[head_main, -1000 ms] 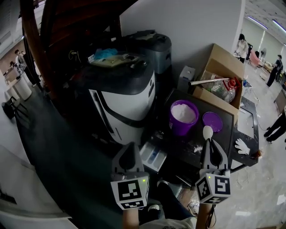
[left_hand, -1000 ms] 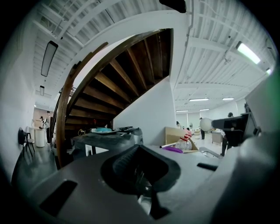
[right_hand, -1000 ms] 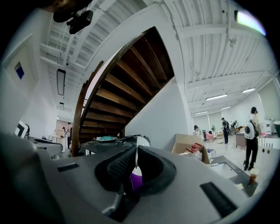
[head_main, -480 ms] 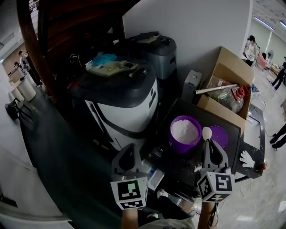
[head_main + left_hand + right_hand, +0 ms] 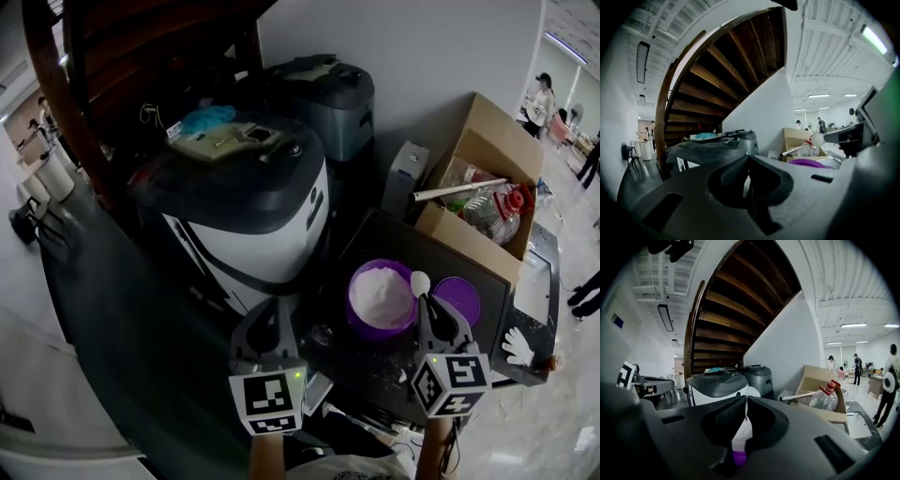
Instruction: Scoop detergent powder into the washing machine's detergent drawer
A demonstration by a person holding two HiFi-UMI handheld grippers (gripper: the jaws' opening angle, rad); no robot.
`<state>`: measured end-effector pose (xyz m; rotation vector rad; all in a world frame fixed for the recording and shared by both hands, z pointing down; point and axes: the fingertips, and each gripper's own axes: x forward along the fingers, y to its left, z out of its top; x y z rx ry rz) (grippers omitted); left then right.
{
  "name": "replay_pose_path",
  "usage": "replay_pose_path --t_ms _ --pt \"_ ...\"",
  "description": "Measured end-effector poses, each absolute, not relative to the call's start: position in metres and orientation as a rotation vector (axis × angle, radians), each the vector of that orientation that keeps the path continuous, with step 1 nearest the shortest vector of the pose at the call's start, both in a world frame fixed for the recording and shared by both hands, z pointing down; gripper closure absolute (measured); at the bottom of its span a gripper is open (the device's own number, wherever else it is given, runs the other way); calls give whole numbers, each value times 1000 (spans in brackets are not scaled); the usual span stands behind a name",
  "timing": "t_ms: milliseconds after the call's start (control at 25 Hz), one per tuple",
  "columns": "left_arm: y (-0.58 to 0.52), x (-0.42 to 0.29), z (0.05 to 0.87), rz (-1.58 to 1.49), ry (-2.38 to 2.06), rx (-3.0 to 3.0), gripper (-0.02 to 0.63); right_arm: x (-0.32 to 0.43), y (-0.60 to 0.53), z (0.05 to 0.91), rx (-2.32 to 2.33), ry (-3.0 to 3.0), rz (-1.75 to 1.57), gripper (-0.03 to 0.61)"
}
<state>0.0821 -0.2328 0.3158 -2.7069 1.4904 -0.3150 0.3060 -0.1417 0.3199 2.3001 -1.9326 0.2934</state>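
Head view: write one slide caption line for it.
Right claw holds a white spoon by the purple powder tub; left claw shut, empty, before the washing machine.

It looks like a large open office or lab hall: a wooden staircase (image 5: 740, 310), ceiling strip lights (image 5: 853, 325), people (image 5: 889, 378) standing far behind, washing machines (image 5: 246, 220) under the stairs.

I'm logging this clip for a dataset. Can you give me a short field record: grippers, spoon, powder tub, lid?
left gripper: shut, holding nothing
right gripper: shut on the spoon
spoon: white, its bowl at the tub's right rim
tub: purple, open, white powder inside
lid: purple, lying right of the tub
washing machine: left of the tub
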Motion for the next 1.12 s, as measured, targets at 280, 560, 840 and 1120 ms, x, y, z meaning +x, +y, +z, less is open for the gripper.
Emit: replay_pose_path --t_ms 280,560,840,1120 --pt "-248 105 330 -369 1469 -2724 612 320 -163 347 2206 -1913 378 557" --pt "-258 119 347 -432 1452 -2744 612 330 -178 372 2096 -1877 478 557" --pt "-262 126 363 -491 1434 -2760 612 332 -188 395 1969 -1843 560 557" --pt "-266 128 373 -523 1432 -2772 612 330 -196 415 1854 -1804 628 557"
